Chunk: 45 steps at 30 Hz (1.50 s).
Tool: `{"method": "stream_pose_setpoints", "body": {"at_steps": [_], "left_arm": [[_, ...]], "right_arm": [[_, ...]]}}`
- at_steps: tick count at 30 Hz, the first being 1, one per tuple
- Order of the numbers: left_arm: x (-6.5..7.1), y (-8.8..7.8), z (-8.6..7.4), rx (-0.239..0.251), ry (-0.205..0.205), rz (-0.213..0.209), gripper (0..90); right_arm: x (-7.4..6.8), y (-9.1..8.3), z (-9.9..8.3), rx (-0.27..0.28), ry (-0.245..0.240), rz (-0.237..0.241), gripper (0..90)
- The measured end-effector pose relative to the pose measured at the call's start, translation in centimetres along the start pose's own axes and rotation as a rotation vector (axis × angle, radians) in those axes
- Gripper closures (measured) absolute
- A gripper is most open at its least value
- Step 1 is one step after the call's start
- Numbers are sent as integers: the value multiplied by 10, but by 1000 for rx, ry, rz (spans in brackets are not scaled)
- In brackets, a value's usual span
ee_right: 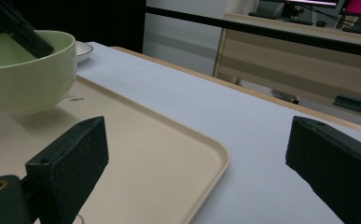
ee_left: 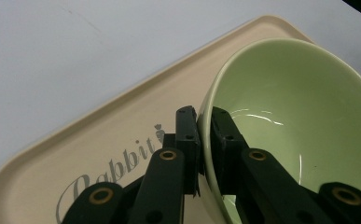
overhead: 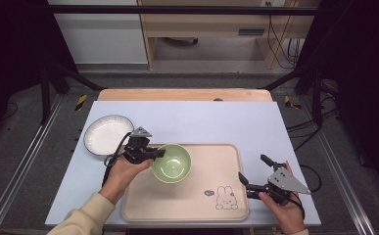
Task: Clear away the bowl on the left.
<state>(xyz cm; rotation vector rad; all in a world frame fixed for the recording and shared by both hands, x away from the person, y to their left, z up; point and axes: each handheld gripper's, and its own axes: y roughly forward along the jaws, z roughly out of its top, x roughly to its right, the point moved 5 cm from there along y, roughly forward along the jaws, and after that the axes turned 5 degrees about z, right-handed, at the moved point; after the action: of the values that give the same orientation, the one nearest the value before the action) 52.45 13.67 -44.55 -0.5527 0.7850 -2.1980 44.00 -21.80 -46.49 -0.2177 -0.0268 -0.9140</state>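
Bowl [overhead: 172, 163] rim pinched in left claw [overhead: 158, 153] over tray [overhead: 226, 205]; right claw [overhead: 252, 175] spread wide, empty.

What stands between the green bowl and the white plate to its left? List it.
Nothing visible. The left gripper is clamped on the green bowl's left rim over the tray; the white plate lies beyond the tray's far-left corner on bare blue table cover. The right gripper is open at the tray's right edge.
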Motion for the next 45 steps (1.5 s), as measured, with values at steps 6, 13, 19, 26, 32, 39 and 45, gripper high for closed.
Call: {"method": "stream_pose_setpoints", "body": {"at_steps": [6, 13, 19, 26, 32, 39, 45], "left_arm": [[1, 1, -3, -12, 2, -7, 832], [3, 3, -7, -22, 3, -21, 832], [3, 5, -11, -35, 0, -31, 832], [3, 7, -14, -43, -3, -37, 832], [3, 10, -16, -47, -11, -45, 832], [1, 13, -20, -58, -17, -43, 831], [-1, 16, -23, -70, -26, -42, 830]], "right_arm": [[0, 0, 0, -1, -1, 2, 59], [0, 0, 0, -2, -1, 0, 59], [0, 0, 0, -4, -2, 0, 59], [0, 0, -1, -5, -1, 0, 59], [0, 1, -1, -7, -2, 0, 59], [0, 1, -1, -8, -4, 2, 59], [0, 1, -1, -8, -4, 1, 59]]}}
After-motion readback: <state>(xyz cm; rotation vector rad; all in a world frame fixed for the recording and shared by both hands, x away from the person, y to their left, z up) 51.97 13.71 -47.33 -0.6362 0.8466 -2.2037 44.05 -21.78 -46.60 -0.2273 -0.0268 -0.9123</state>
